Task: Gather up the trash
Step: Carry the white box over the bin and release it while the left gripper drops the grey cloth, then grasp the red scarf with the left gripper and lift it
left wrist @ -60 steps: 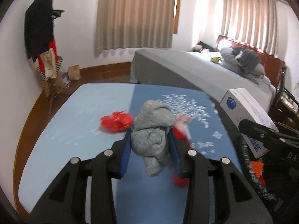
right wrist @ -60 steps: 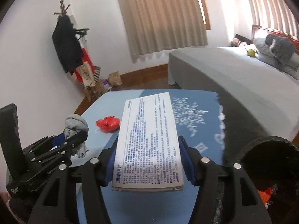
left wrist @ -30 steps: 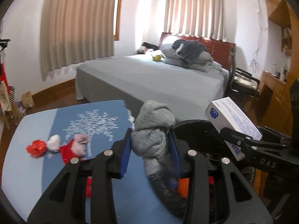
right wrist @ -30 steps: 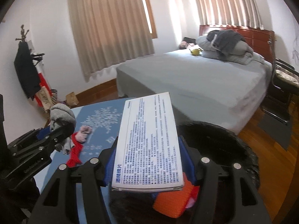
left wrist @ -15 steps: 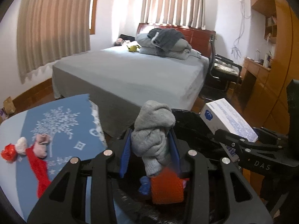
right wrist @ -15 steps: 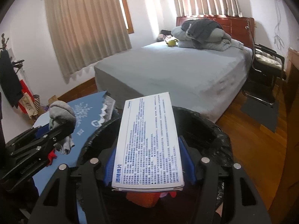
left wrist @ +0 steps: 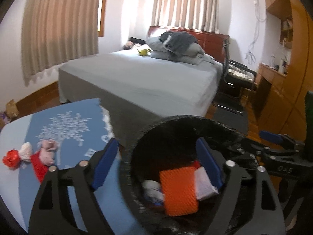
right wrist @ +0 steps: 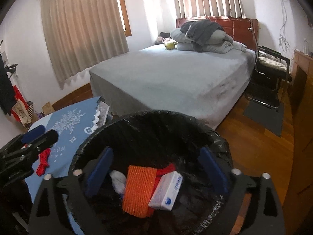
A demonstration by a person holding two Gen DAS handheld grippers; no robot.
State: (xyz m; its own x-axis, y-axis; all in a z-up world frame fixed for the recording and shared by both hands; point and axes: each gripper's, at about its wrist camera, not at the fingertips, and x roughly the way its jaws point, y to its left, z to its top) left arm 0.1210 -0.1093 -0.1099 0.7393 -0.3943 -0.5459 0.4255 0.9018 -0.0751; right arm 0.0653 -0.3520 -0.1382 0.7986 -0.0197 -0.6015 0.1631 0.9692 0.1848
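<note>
Fingers [right wrist: 99, 168] both pairs opening, empty | box [right wrist: 167, 191] label: right view only | red scrap [left wrist: 10, 158]: left view only

table [left wrist: 23, 186]: blue cloth | on it: red wad [left wrist: 10, 158], pink socks [left wrist: 48, 152], red strip [left wrist: 40, 169]

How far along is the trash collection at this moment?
Done: the white box, an orange mesh piece and a grey wad lie in the black bin. In hand: nothing; the left gripper and right gripper are opening, empty, over the bin. Left: red and pink scraps on the blue table.
</note>
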